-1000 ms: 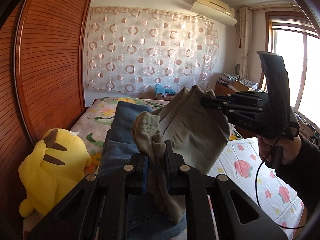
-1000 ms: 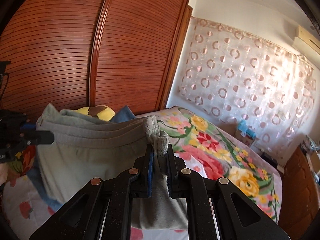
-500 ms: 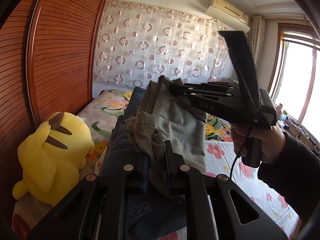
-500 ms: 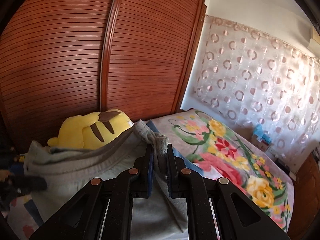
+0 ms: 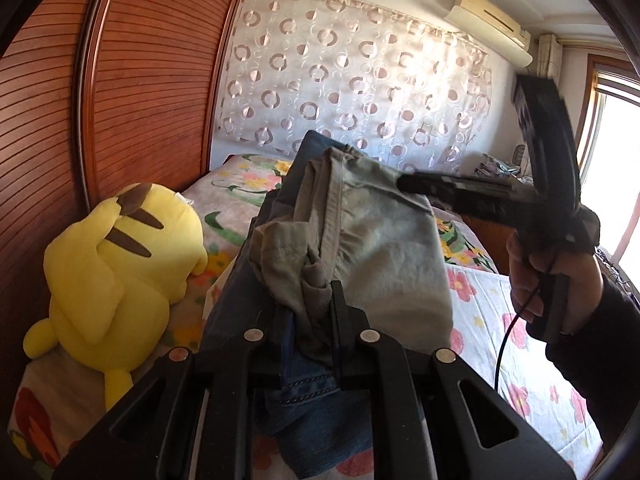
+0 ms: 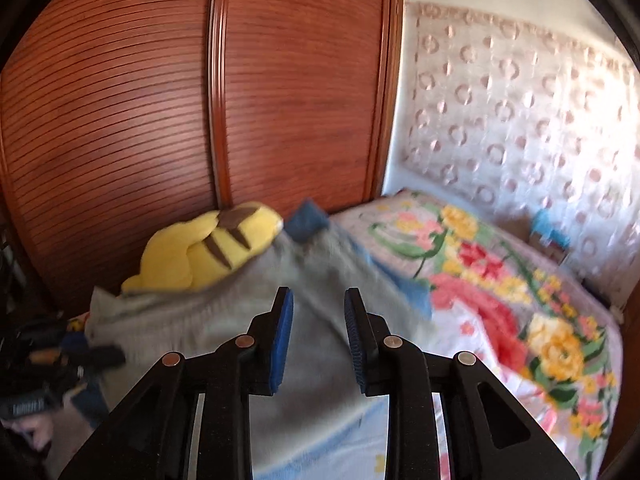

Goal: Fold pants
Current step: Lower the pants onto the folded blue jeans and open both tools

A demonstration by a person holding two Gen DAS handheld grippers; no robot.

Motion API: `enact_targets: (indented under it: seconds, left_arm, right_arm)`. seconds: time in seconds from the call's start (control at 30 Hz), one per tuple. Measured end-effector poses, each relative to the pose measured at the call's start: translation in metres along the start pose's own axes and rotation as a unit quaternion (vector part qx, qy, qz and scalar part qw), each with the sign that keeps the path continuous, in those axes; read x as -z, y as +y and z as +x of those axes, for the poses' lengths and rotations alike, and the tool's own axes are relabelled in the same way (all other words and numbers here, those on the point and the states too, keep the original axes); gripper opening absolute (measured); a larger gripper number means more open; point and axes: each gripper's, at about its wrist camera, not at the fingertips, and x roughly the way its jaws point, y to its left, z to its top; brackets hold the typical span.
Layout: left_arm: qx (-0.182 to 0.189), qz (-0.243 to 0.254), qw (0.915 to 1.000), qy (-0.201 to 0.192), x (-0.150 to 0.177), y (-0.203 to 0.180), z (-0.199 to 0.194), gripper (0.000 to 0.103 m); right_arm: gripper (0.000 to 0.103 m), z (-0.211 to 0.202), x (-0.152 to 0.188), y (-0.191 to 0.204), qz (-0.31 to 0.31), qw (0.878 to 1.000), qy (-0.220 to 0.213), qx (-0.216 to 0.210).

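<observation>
Grey pants [image 5: 384, 248] lie folded over a stack of blue jeans [image 5: 248, 304] on the bed. My left gripper [image 5: 312, 300] is shut on a bunched corner of the grey pants. In the right wrist view the grey pants [image 6: 224, 320] lie spread below my right gripper [image 6: 318, 312], whose jaws are opening with nothing pinched between the blue pads [image 6: 282, 328]. The right gripper [image 5: 408, 183] also shows in the left wrist view, held by a hand [image 5: 532, 280] at the far corner of the grey pants. The left gripper [image 6: 116, 356] appears blurred at the lower left of the right wrist view.
A yellow plush toy [image 5: 116, 264] lies left of the jeans against the wooden slatted wardrobe [image 5: 132, 92]. The bed carries a floral sheet [image 6: 500, 280]. A patterned curtain [image 5: 360, 92] covers the far wall, and a window [image 5: 616, 184] is at right.
The right gripper let go of the grey pants corner and its jaws parted. The pants dropped flatter onto the jeans. The left gripper sank lower, still clamped on its corner.
</observation>
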Motion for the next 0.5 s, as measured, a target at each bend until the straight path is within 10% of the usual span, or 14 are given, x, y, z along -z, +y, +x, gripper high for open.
enact_targets:
  seconds: [0.5]
  left_arm:
    - [-0.02,0.012,0.9997,0.005,0.006,0.0,-0.004,0.017]
  right_arm:
    - [0.027,-0.002,0.004,-0.022,0.047,0.998,0.024,0.019]
